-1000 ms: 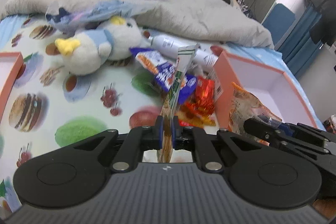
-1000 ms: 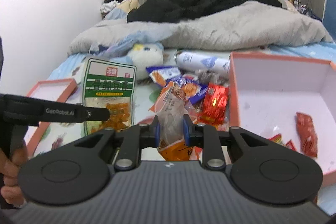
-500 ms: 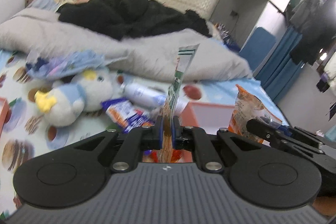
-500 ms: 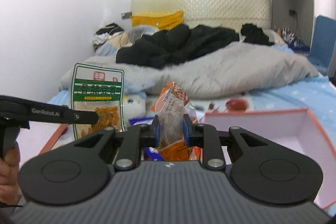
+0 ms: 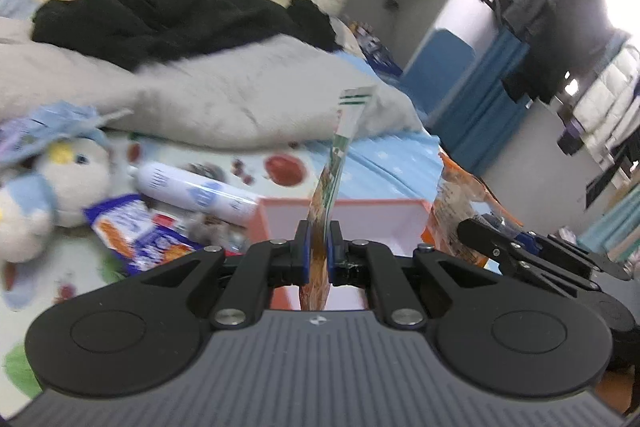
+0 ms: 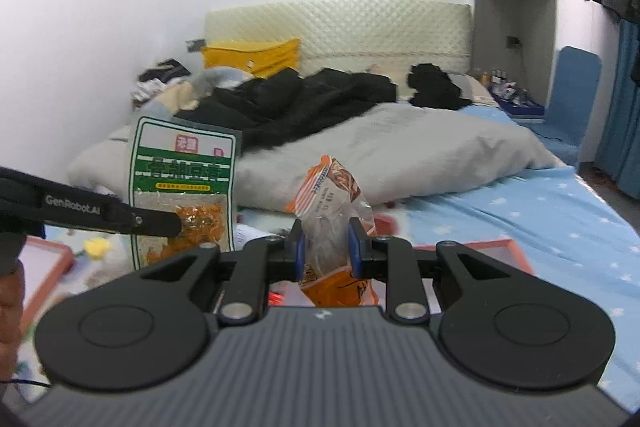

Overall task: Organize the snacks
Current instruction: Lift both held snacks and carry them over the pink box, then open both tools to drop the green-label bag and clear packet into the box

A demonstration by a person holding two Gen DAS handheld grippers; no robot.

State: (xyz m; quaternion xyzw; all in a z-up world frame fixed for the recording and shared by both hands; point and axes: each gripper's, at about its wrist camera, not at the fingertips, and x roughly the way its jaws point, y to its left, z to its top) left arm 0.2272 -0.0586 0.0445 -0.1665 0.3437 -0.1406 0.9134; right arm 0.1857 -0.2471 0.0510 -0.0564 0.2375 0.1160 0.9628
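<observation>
My left gripper [image 5: 318, 253] is shut on a green-and-white snack packet [image 5: 338, 163], seen edge-on and held upright above the bed; its face shows in the right wrist view [image 6: 182, 183]. My right gripper [image 6: 326, 255] is shut on an orange-and-clear snack bag [image 6: 332, 211], held up in the air; it also shows at the right of the left wrist view [image 5: 460, 203]. A pink box [image 5: 384, 215] lies on the bed below and ahead of both grippers. Loose snack packets [image 5: 136, 235] lie to its left.
A white spray bottle [image 5: 192, 187] and a plush penguin [image 5: 48, 183] lie on the printed sheet. A grey duvet [image 6: 400, 151] and black clothes [image 6: 312, 99] cover the far bed. A pink box lid [image 6: 40, 267] lies at left.
Both grippers have risen with their packets and tilted up, so the bed surface and the pink box have dropped low in both views. The left view has swung to the right.
</observation>
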